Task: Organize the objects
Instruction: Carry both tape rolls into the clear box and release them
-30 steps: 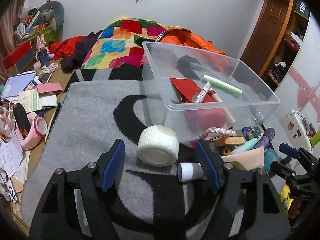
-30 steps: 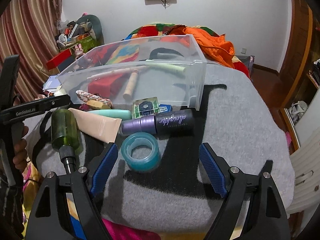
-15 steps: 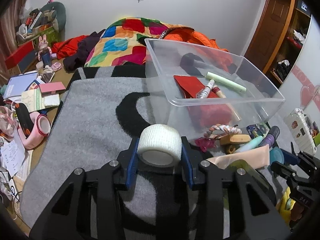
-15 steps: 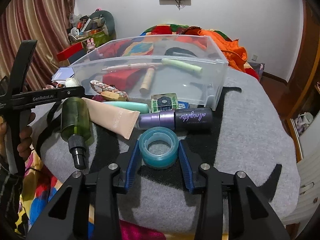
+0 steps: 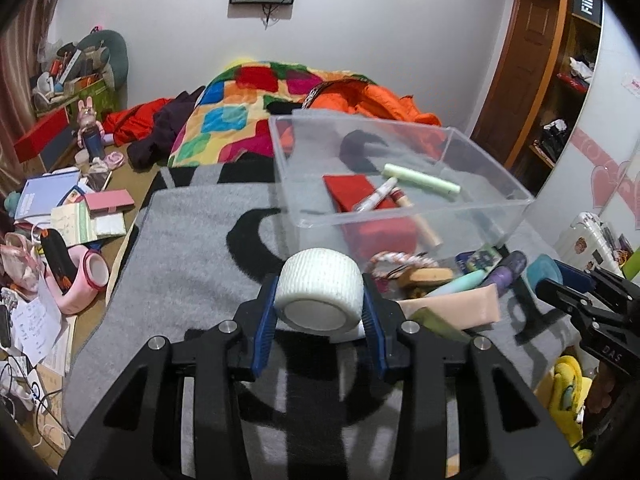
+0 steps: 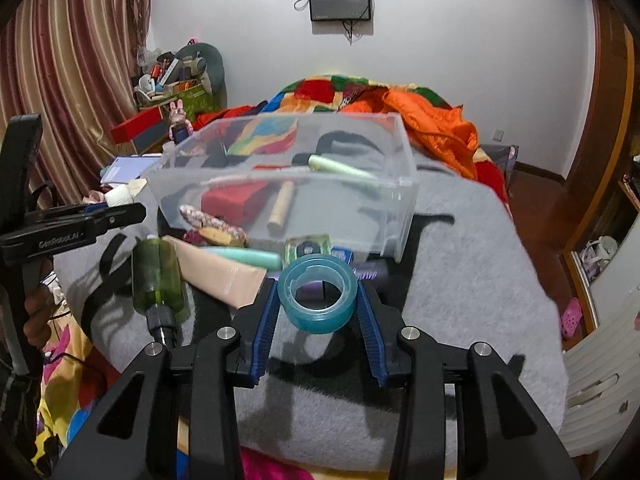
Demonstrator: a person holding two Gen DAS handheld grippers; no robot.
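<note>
My left gripper (image 5: 320, 312) is shut on a white mesh tape roll (image 5: 320, 290), lifted off the grey rug (image 5: 180, 264). In the right wrist view my right gripper (image 6: 318, 316) is shut on a teal tape roll (image 6: 318, 294), also raised above the rug (image 6: 460, 272). Just beyond both stands a clear plastic bin (image 5: 400, 172) holding a red box (image 5: 352, 192), a pale green tube (image 5: 420, 178) and a pair of slim tubes. The right gripper (image 5: 576, 292) shows at the right edge of the left wrist view. The left gripper (image 6: 80, 224) shows at the left of the right wrist view.
Loose items lie in front of the bin: a green spray bottle (image 6: 160, 280), a beige tube (image 6: 224, 276), a mint tube (image 6: 248, 256), a purple bottle (image 5: 508, 268), a braided rope (image 6: 212, 222). Papers and clutter (image 5: 72, 216) cover the floor to the left. A colourful quilt (image 5: 248, 104) lies behind.
Both grippers closed on their tape rolls and lifted them off the rug. The bin looks nearer and lower in both views.
</note>
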